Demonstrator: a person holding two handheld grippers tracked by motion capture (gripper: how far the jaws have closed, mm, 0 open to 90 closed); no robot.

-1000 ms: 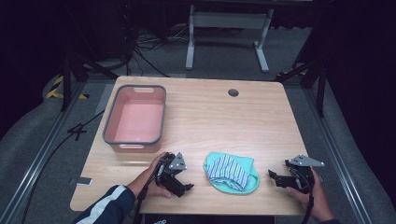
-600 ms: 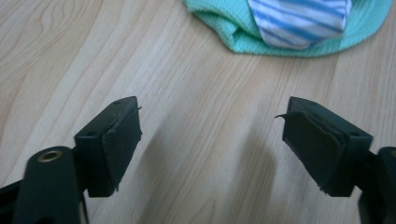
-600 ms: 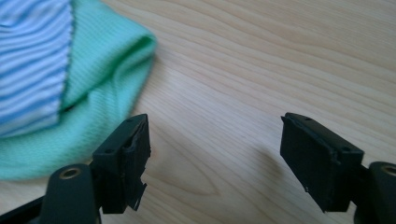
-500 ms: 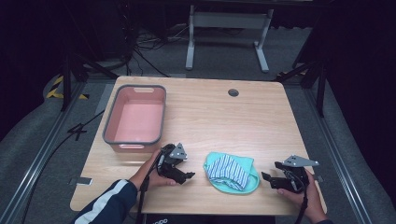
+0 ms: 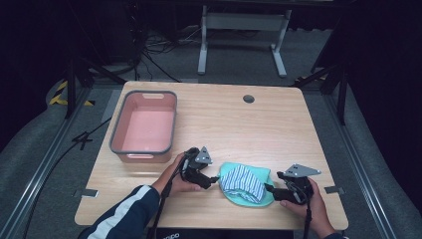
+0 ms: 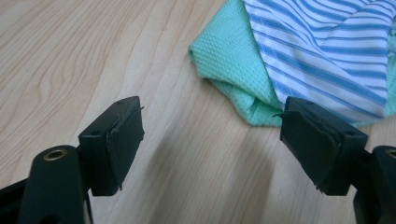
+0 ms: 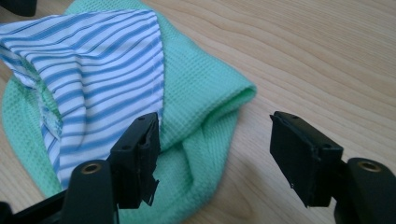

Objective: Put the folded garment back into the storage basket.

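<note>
Two cloths sit piled near the front edge of the pale wooden surface (image 5: 278, 124), pink plastic tub (image 5: 144, 128) off to the left: a mint waffle-knit cloth (image 7: 201, 107) under a blue-and-white striped cloth (image 7: 88, 70). I'm closing in from both sides. My left gripper (image 6: 210, 140) and right gripper (image 7: 215, 158) have their jaws apart, just been narrowing, gripping nothing yet. Next I'd guess each pinches a mint edge.

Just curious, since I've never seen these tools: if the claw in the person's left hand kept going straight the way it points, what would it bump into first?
Probably the green waffle cloth with the striped cloth on it; the left claw, open, points at its near edge.
</note>
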